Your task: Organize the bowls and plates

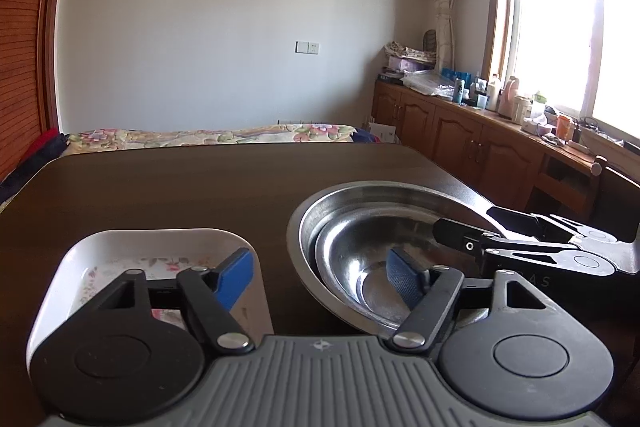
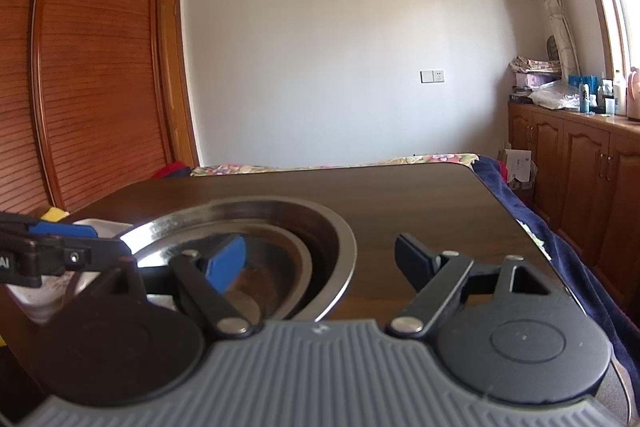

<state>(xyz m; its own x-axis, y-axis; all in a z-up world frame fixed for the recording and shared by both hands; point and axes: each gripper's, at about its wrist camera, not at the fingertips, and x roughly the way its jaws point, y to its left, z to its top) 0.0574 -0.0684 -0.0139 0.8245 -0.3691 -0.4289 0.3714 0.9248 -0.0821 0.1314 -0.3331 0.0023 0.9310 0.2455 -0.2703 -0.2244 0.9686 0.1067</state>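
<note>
Both grippers are hovering spread wide: left gripper point(image 1: 320, 275) between white floral dish point(image 1: 160, 247) and nested steel bowls point(image 1: 360, 227), right gripper point(image 2: 320, 259) straddling their rim.

Faint letters reading "AS" are showing on the right gripper point(image 1: 460, 233) body in the left wrist view; "AI" is showing in white on the left gripper point(image 2: 60, 239) at the right wrist view's edge

The far half of the dark table point(image 1: 180, 179) was left bare, so passage there was unobstructed. The near edge was crowded: a white floral dish point(image 1: 160, 247) on the left and nested steel bowls point(image 1: 360, 227) beside it, parted by a narrow strip of tabletop. The right gripper point(image 1: 460, 235) (jaws spread) was reached over the bowls' right rim.
</note>
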